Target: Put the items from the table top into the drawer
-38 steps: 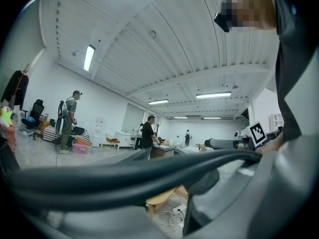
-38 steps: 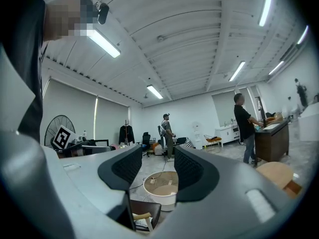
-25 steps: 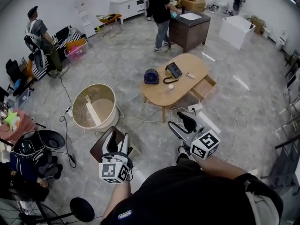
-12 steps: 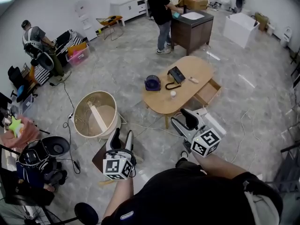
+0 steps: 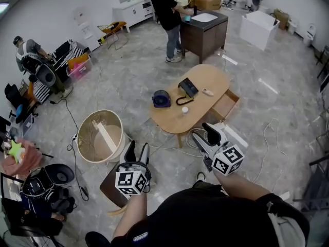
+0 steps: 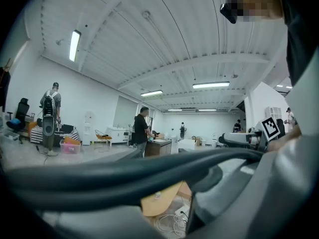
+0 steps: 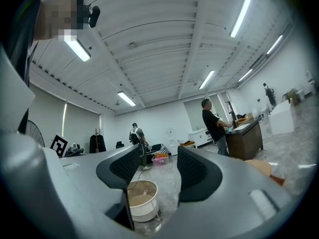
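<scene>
The wooden counter (image 5: 205, 78) is well ahead of both tongs. On it sit a blue round thing (image 5: 161, 99) at the left end, a black phone (image 5: 188, 87) with a cord in the middle, a thin white remote (image 5: 207, 92) beside the phone, and a tiny white cup (image 5: 185, 110) near the front edge. They all look small and light. The cup may tip, so pinch its sides. The drawer (image 5: 226, 103) sticks out on the counter's right and looks empty. The left tongs (image 5: 137, 151) and right tongs (image 5: 205, 136) are spread, holding nothing.
</scene>
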The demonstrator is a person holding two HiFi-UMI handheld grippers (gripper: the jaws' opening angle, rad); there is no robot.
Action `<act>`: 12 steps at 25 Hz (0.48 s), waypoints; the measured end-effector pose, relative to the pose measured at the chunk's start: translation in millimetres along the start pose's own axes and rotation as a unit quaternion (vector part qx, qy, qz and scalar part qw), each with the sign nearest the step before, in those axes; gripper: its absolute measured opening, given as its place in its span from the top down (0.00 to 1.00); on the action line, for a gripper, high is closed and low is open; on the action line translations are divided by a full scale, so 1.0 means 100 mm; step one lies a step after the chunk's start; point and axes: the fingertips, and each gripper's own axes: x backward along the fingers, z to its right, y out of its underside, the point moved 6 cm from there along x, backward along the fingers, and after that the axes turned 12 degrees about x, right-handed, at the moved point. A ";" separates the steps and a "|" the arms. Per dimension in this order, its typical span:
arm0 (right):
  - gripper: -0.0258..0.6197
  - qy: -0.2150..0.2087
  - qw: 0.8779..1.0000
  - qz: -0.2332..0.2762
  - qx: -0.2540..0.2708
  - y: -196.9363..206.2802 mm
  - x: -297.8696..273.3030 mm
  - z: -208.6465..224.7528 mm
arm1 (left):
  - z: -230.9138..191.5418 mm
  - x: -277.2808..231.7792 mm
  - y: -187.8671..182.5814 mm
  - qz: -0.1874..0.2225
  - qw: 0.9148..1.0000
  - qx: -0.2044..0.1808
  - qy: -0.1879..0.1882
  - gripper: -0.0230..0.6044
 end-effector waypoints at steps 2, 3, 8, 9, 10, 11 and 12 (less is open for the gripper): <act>0.58 0.013 1.000 0.002 -0.003 0.01 0.02 0.17 | 0.03 -0.16 0.03 -0.005 1.000 -0.002 0.001 0.62; 0.58 0.019 1.000 0.004 -0.003 0.00 0.01 0.27 | 0.04 -0.25 0.03 -0.006 1.000 -0.003 0.001 0.62; 0.60 0.036 0.999 0.004 0.017 -0.03 -0.13 0.77 | 0.10 -0.82 0.00 0.005 1.000 -0.015 -0.005 0.63; 0.60 0.036 0.999 0.005 0.020 -0.05 -0.18 0.88 | 0.13 -0.95 -0.01 0.007 1.000 -0.016 -0.005 0.63; 0.60 0.036 0.999 0.006 0.022 -0.07 -0.21 0.98 | 0.17 -1.07 -0.02 0.008 1.000 -0.015 -0.004 0.63; 0.60 0.036 0.999 0.007 0.024 -0.08 -0.25 1.07 | 0.21 -1.20 -0.01 0.007 1.000 -0.014 -0.003 0.63; 0.60 0.036 0.999 0.007 0.026 -0.10 -0.27 1.16 | 0.26 -1.32 0.00 0.006 1.000 -0.011 -0.001 0.63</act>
